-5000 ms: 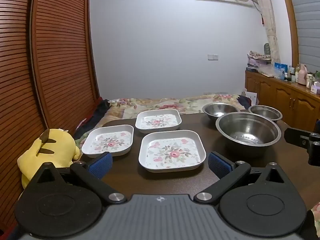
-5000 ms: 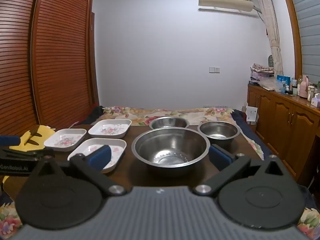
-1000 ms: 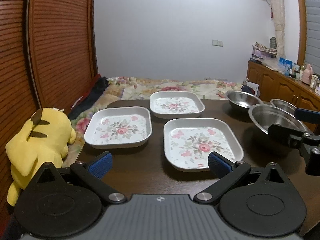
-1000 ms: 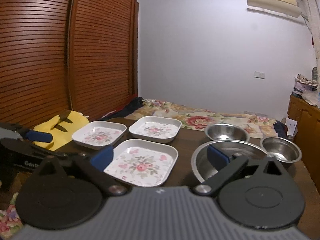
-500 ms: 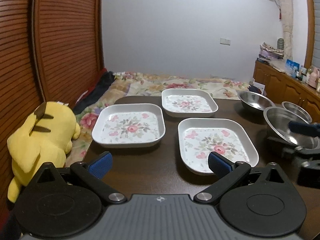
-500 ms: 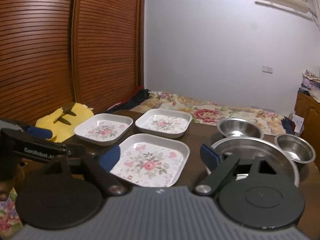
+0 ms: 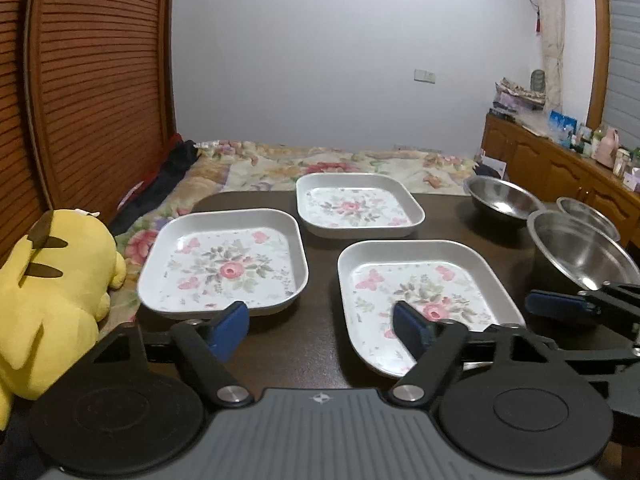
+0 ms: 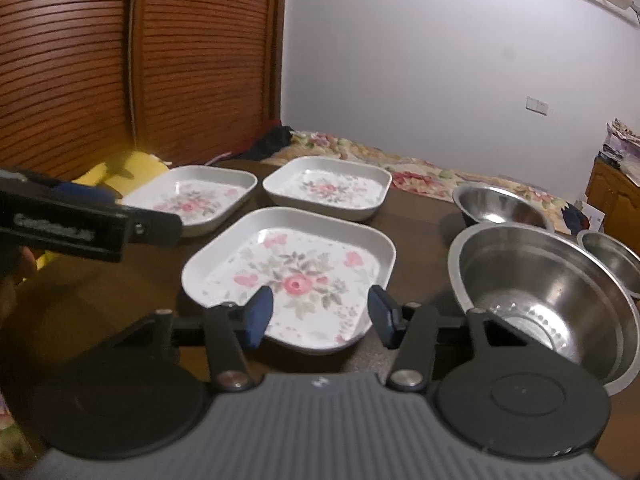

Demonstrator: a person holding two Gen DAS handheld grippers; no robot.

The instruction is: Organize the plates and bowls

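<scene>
Three white square floral plates and three steel bowls share the dark brown desk (image 7: pixel 320 344). The near plate (image 8: pixel 292 276) lies by the desk's near edge, at its middle. The left plate (image 7: pixel 224 264) lies toward the left edge, and the far plate (image 7: pixel 356 204) sits by the far edge; the three are near one another without touching. Just right of the near plate stands the large bowl (image 8: pixel 540 292). A medium bowl (image 8: pixel 500 206) lies behind it toward the far right corner, and a small bowl (image 8: pixel 612 258) at the right edge is partly hidden behind the large bowl's rim.

The left gripper (image 7: pixel 320 330) hangs over the near edge, its blue fingers (image 7: pixel 228 330) spread and closing. Bare desk shows between them: one finger is in front of the left plate's near rim, the other over the near plate's inner corner, neither pressing on a plate. The right gripper (image 8: pixel 318 316) has its fingers (image 8: pixel 258 314) closing on either side of the near plate's front corner; whether they touch the rim cannot be told.

The left gripper's arm crosses the right wrist view in front of the left plate. A yellow plush toy (image 7: pixel 52 300) sits off the desk's left edge, and a floral bedspread (image 7: pixel 340 168) lies beyond the far edge.
</scene>
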